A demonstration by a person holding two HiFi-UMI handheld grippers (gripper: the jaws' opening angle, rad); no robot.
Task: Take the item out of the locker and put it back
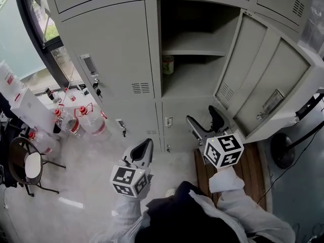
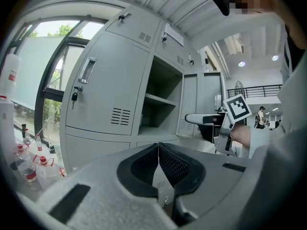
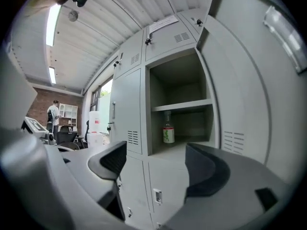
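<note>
A small bottle with a green label (image 1: 168,65) (image 3: 168,132) stands upright on the lower shelf of the open locker compartment (image 1: 195,80), near its left wall. The locker door (image 1: 268,80) is swung wide open to the right. My right gripper (image 1: 205,119) (image 3: 156,159) is in front of and below the opening, pointing at the locker, apart from the bottle, with its jaws open and nothing between them. My left gripper (image 1: 147,147) (image 2: 158,147) is lower and further left, facing the shut locker doors. Its pads meet, and it holds nothing.
Shut grey locker doors (image 1: 114,49) with keys in their locks flank the opening. Several clear jugs with red caps (image 1: 76,123) stand on the floor at left, beside a round stool (image 1: 28,166). A wooden board (image 1: 250,168) lies under the open door, and a fan base (image 1: 283,151) is at right.
</note>
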